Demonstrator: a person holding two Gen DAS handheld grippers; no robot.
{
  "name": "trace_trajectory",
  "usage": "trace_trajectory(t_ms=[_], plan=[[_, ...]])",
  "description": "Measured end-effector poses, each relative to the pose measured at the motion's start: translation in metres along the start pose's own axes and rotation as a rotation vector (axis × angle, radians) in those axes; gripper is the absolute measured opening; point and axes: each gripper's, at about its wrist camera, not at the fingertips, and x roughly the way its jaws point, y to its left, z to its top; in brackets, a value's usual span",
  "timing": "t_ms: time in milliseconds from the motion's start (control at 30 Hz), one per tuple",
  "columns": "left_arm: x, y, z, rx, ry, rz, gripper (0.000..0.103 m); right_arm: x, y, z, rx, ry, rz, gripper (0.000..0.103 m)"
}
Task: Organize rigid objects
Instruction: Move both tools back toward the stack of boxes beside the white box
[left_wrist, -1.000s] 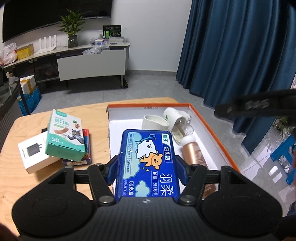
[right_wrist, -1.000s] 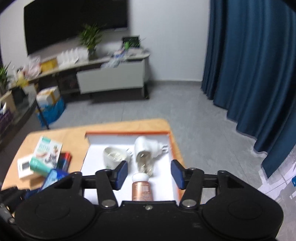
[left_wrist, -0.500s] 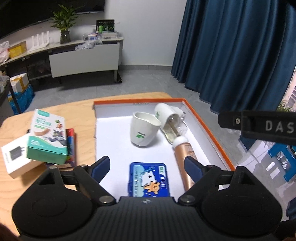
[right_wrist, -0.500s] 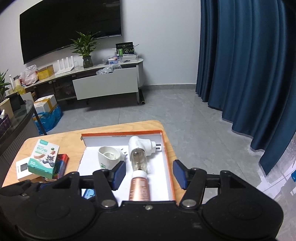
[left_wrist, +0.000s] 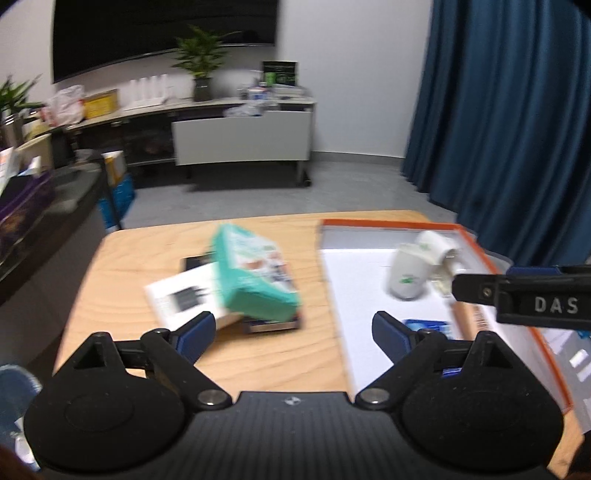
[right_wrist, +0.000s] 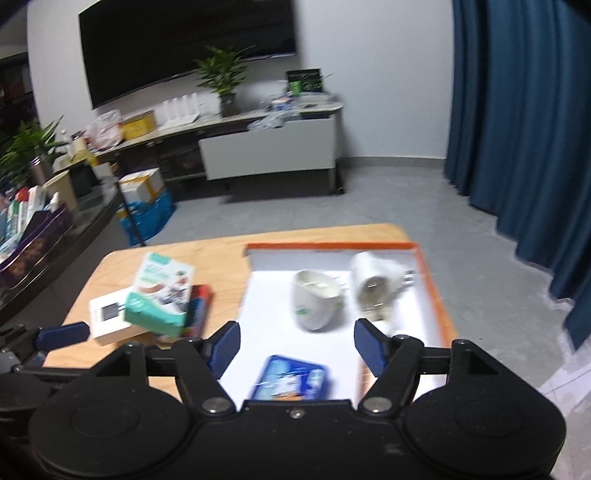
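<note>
Released from the left gripper (left_wrist: 291, 330), the blue tin (right_wrist: 290, 378) is now lying flat in the orange-rimmed tray (right_wrist: 430, 284) near its front edge, and the left gripper is swinging away from the tray toward the stack of boxes on the worktop (left_wrist: 122, 295). Its fingers have just been opening and are standing wide with nothing between them. The right gripper (right_wrist: 295, 341) is hanging over the tray, its fingers also just spreading and empty, the tin lying below and between them.

Judging from the layout, the teal box (left_wrist: 255, 280) is coming next: it is lying ahead of the left fingers and slightly left of their midline, tilted on top of the white box (left_wrist: 181, 295) and a dark box (left_wrist: 273, 323), its long axis running away from the camera. The left hand is clearly nearer.

Motion blur is smearing the box labels. The copper bottle (left_wrist: 465, 319) is mostly hidden behind the right gripper's arm, and the white cup (right_wrist: 316, 304) and plug-in device (right_wrist: 373, 282) are sitting at the tray's far end.
</note>
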Motion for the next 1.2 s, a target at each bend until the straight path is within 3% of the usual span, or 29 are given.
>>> trace_trajectory(t_ms=[200,433,1000,1200], plan=[[0.0,0.034,-0.003,-0.014,0.026,0.014,0.094,0.013,0.036,0.0,-0.06,0.031,0.067,0.081],[-0.005,0.06,0.0,-0.038,0.02,0.081,0.095,0.026,0.065,-0.003,-0.089,0.05,0.101,0.081],[0.01,0.083,-0.001,-0.027,0.041,0.053,0.095,0.043,0.087,0.0,-0.121,0.072,0.113,0.081],[0.024,0.09,-0.003,0.036,0.04,0.03,0.095,0.058,0.09,0.005,-0.104,0.115,0.161,0.081]])
